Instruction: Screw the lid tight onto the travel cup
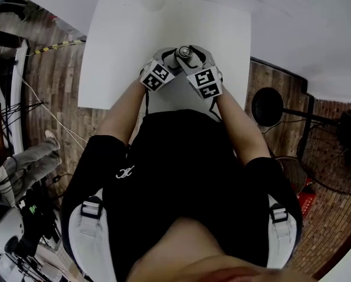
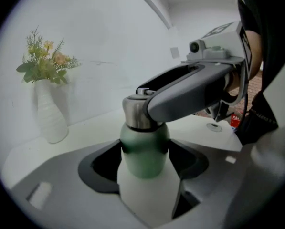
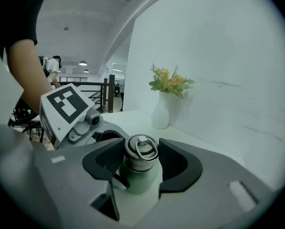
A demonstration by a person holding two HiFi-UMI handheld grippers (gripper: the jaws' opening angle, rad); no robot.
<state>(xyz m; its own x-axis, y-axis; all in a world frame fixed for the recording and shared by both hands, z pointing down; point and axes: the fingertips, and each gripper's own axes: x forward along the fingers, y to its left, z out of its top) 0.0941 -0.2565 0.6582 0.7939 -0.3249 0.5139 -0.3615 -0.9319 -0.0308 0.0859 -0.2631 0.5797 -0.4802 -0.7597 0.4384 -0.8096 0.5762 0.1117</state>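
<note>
A green travel cup (image 2: 145, 152) with a steel lid (image 3: 141, 150) stands on the white table (image 1: 122, 40), close to its near edge. My left gripper (image 2: 145, 162) is shut on the cup's green body, its black pads pressing both sides. Higher up, my right gripper (image 3: 141, 161) is shut on the lid, whose ring handle lies flat on top. One right finger (image 2: 195, 92) crosses in front of the lid in the left gripper view. In the head view both grippers meet around the lid (image 1: 185, 52), and the cup body is hidden beneath them.
A white vase with flowers (image 2: 49, 116) stands at the table's far edge, against the white wall. A standing fan (image 1: 334, 157) and cables are on the wooden floor to the sides. A person (image 3: 51, 66) is far off in the background.
</note>
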